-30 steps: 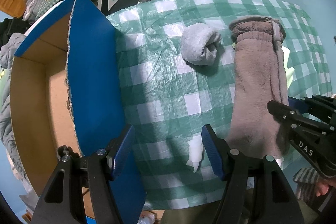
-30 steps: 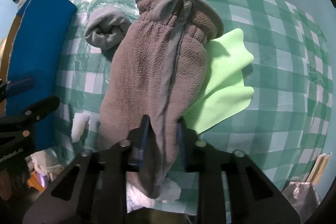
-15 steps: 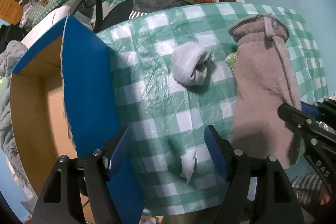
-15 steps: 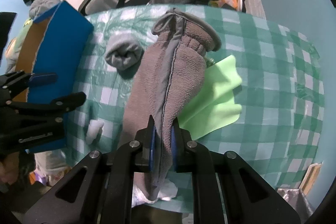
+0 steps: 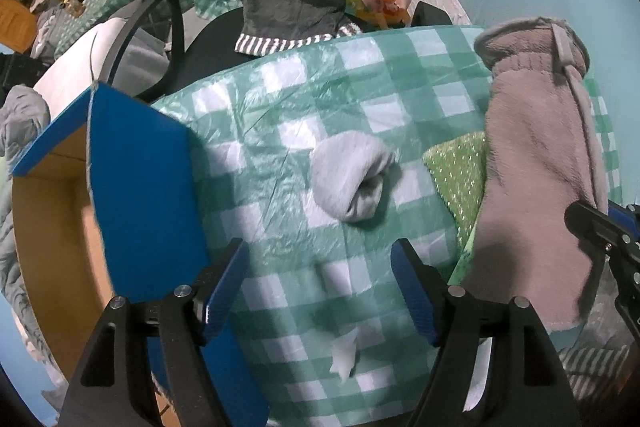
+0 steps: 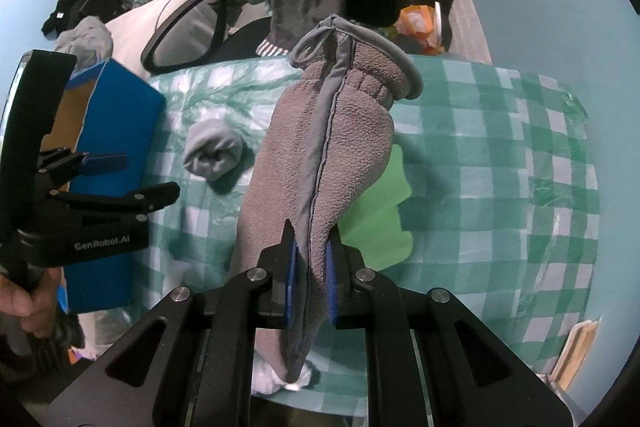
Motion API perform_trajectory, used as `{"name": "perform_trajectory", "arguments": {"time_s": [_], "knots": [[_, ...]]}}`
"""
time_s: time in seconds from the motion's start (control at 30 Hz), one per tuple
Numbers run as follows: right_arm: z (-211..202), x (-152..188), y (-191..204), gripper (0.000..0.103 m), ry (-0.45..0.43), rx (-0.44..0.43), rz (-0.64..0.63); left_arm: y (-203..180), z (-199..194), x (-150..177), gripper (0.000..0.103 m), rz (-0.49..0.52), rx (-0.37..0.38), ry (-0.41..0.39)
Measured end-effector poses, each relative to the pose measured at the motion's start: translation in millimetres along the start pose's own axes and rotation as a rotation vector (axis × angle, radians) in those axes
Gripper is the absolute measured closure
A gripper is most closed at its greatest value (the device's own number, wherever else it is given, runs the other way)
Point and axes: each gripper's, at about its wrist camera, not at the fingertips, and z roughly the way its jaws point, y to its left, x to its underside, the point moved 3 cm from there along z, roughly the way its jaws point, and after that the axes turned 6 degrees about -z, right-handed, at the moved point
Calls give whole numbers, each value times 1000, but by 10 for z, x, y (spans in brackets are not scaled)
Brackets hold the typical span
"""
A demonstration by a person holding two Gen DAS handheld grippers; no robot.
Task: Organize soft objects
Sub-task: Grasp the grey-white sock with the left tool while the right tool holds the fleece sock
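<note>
The fleecy grey mitten [image 6: 320,163] hides much of the flat lime-green cloth [image 6: 380,223]; the blue-sided cardboard box [image 5: 140,195] runs past the frame's lower edge.

Mitten [image 6: 320,163] higher off table; left gripper [image 5: 320,291] wider

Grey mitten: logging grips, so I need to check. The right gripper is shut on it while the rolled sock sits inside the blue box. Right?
Not quite. The rolled sock lies on the checked tablecloth, beside the blue box, as the right wrist view shows. The right gripper is indeed shut on the grey mitten.
</note>
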Motion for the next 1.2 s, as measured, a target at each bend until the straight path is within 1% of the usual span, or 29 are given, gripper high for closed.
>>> {"name": "perform_trajectory", "arguments": {"time_s": [0.13, 0.2, 0.23, 0.27, 0.4, 0.7, 0.8, 0.93, 1.0, 1.07, 1.1, 1.13, 1.2], "knots": [[5, -15, -119, 92, -2, 5, 18, -43, 51, -96, 28, 0, 5, 3], [4, -27, -181, 92, -6, 7, 28, -61, 77, -141, 26, -2, 8, 4], [-3, -32, -206, 92, -8, 6, 32, -65, 92, -158, 22, -4, 8, 5], [0, -32, -225, 92, -11, 6, 34, -74, 111, -182, 22, -7, 9, 3], [-11, -50, -324, 92, -15, 9, 48, -102, 198, -215, 22, -11, 12, 19], [0, -45, -481, 92, -13, 7, 57, -150, 480, -289, 22, -11, -26, 66], [15, -38, -504, 92, -10, 3, 61, -157, 520, -308, 22, -16, -31, 66], [43, -31, -532, 92, -6, -7, 69, -155, 512, -339, 22, -27, -25, 46], [52, -31, -538, 92, -4, -10, 71, -151, 500, -344, 27, -29, -21, 37], [53, -33, -539, 92, -5, -10, 70, -151, 509, -336, 46, -28, -15, 45], [53, -32, -537, 92, -5, -10, 69, -152, 517, -331, 50, -29, -9, 52], [53, -27, -536, 92, -5, -11, 67, -151, 526, -328, 59, -29, 0, 56], [51, -27, -540, 92, -6, -12, 64, -151, 522, -323, 65, -29, -4, 50]]}}
